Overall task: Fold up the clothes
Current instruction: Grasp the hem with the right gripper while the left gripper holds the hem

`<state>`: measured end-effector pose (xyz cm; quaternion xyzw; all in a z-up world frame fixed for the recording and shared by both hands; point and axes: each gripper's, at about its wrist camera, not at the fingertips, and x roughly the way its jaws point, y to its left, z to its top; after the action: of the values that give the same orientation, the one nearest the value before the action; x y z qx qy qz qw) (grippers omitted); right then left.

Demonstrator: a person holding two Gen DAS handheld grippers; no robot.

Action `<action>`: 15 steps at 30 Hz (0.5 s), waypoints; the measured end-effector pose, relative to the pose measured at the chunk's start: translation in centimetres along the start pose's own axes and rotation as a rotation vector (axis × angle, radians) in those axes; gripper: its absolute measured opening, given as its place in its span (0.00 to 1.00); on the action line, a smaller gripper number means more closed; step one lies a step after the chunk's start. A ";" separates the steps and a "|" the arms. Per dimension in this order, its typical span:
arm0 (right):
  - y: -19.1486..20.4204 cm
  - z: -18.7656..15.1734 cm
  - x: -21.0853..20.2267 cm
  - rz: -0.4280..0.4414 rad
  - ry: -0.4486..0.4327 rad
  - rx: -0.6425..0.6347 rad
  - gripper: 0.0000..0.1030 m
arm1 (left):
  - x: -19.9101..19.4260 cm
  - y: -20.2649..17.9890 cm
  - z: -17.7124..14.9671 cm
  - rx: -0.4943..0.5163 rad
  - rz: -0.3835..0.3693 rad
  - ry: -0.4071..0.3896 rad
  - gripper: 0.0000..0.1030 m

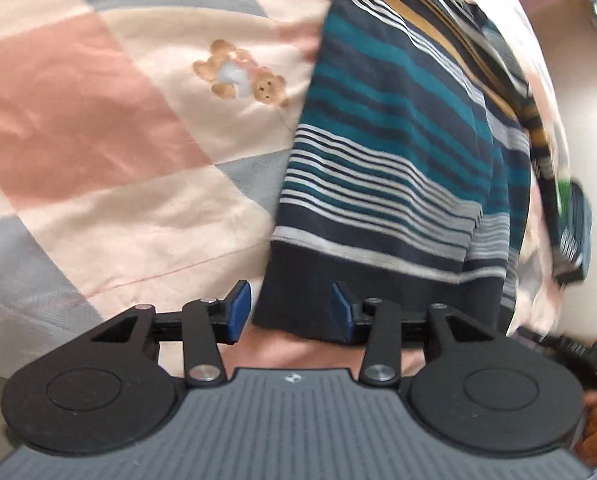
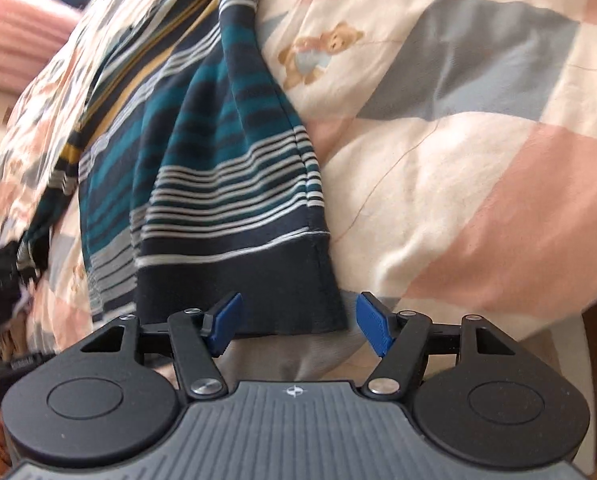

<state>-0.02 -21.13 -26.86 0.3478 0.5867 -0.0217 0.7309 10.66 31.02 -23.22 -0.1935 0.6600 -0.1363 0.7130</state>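
The striped sweater (image 1: 382,168) lay on the bed quilt (image 1: 98,120), its dark hem between the parted fingers of the left hand-held gripper (image 1: 292,312) and the right hand-held gripper (image 2: 294,322); neither clamped it; closing shallow, the hem might slip free; no legible writing showed.

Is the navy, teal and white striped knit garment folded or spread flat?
Neither: the striped knit garment lies bunched lengthwise in ridges on the patchwork quilt, its dark hem nearest the open jaws.
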 end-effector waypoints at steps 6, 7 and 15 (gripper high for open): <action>-1.7 0.9 2.5 0.084 -0.011 0.057 0.65 | 3.6 0.2 -0.5 -0.070 0.022 -0.019 0.44; -1.7 0.9 3.0 0.095 -0.006 0.064 0.63 | 4.0 0.3 -0.6 -0.093 0.023 -0.021 0.42; -0.5 3.3 -3.9 0.120 0.047 -0.146 0.05 | -2.1 -3.7 -1.6 0.100 -0.006 -0.091 0.05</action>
<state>1.31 -24.77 -23.46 0.3287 0.5820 0.0731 0.7402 9.13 28.51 -19.75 -0.1657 0.6185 -0.1623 0.7508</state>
